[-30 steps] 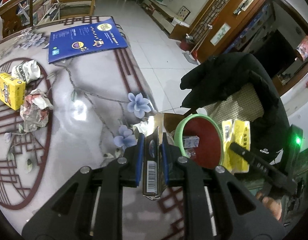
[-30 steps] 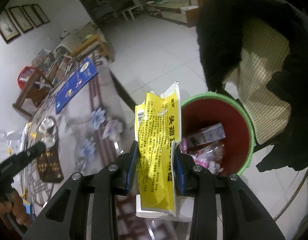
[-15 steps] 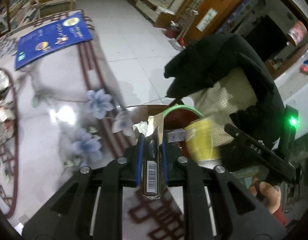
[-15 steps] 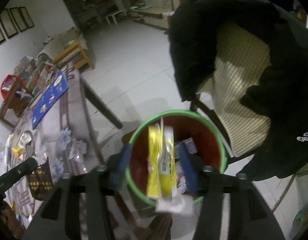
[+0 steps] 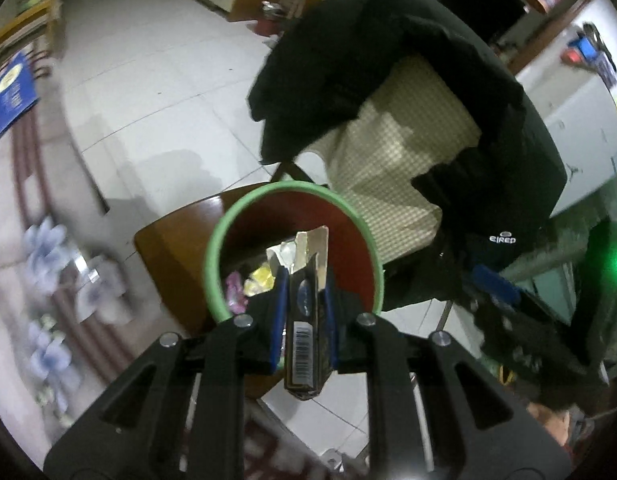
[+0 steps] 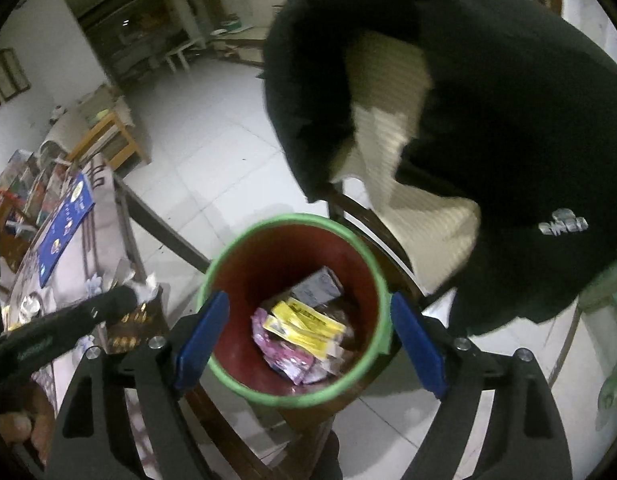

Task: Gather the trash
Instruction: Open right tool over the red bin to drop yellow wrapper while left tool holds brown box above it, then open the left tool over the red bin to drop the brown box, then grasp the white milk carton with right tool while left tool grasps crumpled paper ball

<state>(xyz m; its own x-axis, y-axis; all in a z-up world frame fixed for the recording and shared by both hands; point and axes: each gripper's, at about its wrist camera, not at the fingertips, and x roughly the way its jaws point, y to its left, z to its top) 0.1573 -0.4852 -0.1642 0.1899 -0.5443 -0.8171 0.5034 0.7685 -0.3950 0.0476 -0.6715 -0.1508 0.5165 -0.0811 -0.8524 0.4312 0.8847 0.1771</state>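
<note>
A red bin with a green rim (image 5: 218,248) (image 6: 382,320) stands on a wooden stool by the table. My left gripper (image 5: 302,300) is shut on a flattened brown carton (image 5: 306,344) with a barcode and holds it over the bin's near rim. My right gripper (image 6: 296,344) is open and empty above the bin. The yellow packet (image 6: 304,326) lies inside the bin with a small white box (image 6: 318,288) and pink wrappers. The left gripper with its carton (image 6: 136,320) also shows at the left of the right wrist view.
A chair (image 5: 392,176) draped with a black jacket (image 5: 388,60) (image 6: 508,120) stands right behind the bin. The marble-patterned table (image 5: 24,280) runs along the left, with a blue booklet (image 6: 64,228) at its far end. White tiled floor (image 5: 148,92) lies beyond.
My right gripper moved over the bin, opened and dropped the yellow packet in. My left gripper carried the brown carton from above the table to over the bin.
</note>
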